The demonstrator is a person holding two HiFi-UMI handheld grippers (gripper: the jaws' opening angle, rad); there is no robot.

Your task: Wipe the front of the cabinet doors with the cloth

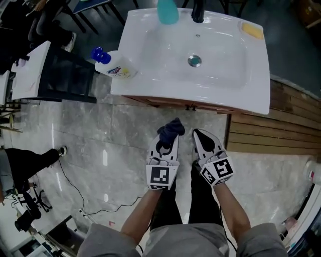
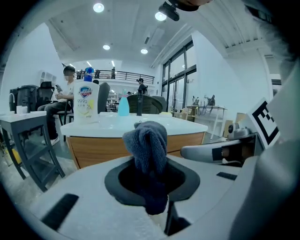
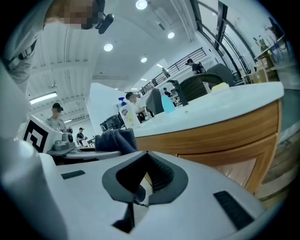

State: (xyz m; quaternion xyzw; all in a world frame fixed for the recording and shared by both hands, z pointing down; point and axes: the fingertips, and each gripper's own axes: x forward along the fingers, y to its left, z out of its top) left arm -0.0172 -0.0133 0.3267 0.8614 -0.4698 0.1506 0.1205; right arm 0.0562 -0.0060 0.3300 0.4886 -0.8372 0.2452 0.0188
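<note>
- Cloth (image 2: 147, 143), dark blue-grey and bunched, pinched in the left tongs (image 2: 151, 185): a loose wad standing up past the tips, a short tail hanging below the pads.
- Left tongs clamped on the cloth and pointed at the wooden front of the cabinet (image 2: 101, 150), low and in front of it, with the cloth near the wood but apart from it (open floor visible between the two in the left gripper view).
- Right tongs (image 3: 143, 180) closed together with nothing between the pads, just beside the left pair and aimed at the same wooden front.
- From the head view: both tools side by side over the grey marble floor (image 1: 100, 135), a forearm behind each, tips just short of the cabinet's edge.
- Above the cabinet, a white tabletop (image 1: 150, 83) with a moulded basin and a metal drain (image 1: 194, 61) in the middle.
- On the tabletop's left corner, a white soap bottle (image 1: 113, 65) with a blue cap, upright.
- At the back rim, a teal bottle (image 1: 168, 10) and a dark tap (image 1: 198, 12) close together; a yellow block (image 1: 252, 30) at the back right corner.
- Right of the cabinet, wooden slats (image 1: 281, 120) along the floor; left of it, a dark side table (image 1: 65, 75).
</note>
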